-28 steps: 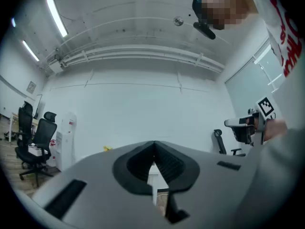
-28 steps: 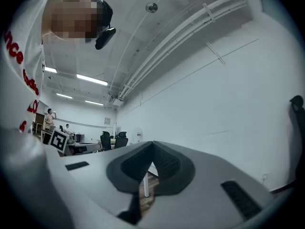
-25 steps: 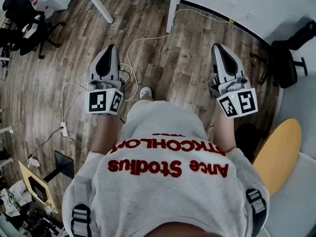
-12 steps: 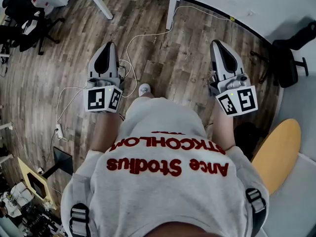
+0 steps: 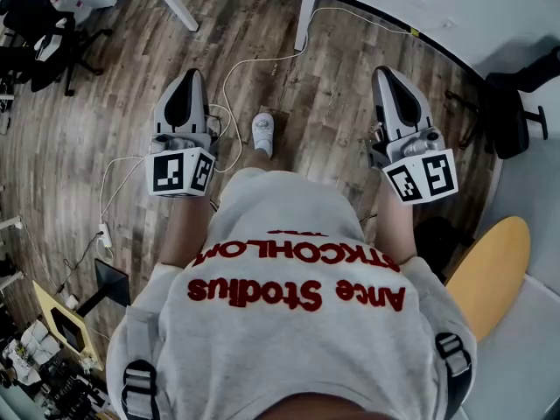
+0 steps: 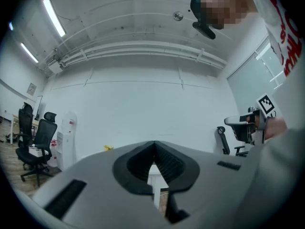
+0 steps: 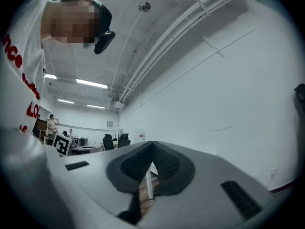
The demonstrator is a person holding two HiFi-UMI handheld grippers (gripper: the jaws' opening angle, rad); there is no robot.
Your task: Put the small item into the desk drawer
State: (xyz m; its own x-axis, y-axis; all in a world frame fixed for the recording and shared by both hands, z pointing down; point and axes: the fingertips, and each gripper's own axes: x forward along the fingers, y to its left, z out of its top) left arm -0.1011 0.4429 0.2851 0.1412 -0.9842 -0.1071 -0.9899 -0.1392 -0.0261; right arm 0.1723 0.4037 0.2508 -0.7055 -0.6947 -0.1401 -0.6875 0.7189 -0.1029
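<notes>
Wood floor [image 5: 332,121] under us; left gripper [image 5: 192,79] at 10 o'clock and right gripper [image 5: 385,73] at 2 o'clock, both jaws pressed together on nothing. Our white shoe [image 5: 262,132] sits between them at 12 o'clock; we cannot tell where the small item is

I see the left gripper [image 5: 190,81] and the right gripper [image 5: 387,77] in light grey with black pads. Their marker cubes [image 5: 181,171] are white with black squares. Under them the floor [image 5: 332,103] is streaky grey-brown planks. Between the grippers lie a white cable [image 5: 254,64] and a white shoe [image 5: 262,132]. My sweatshirt [image 5: 297,339] is grey with red lettering. Left of the left gripper stand black office chairs [image 5: 39,38], and right of the right gripper is a pale yellow wood round board [image 5: 490,269].
</notes>
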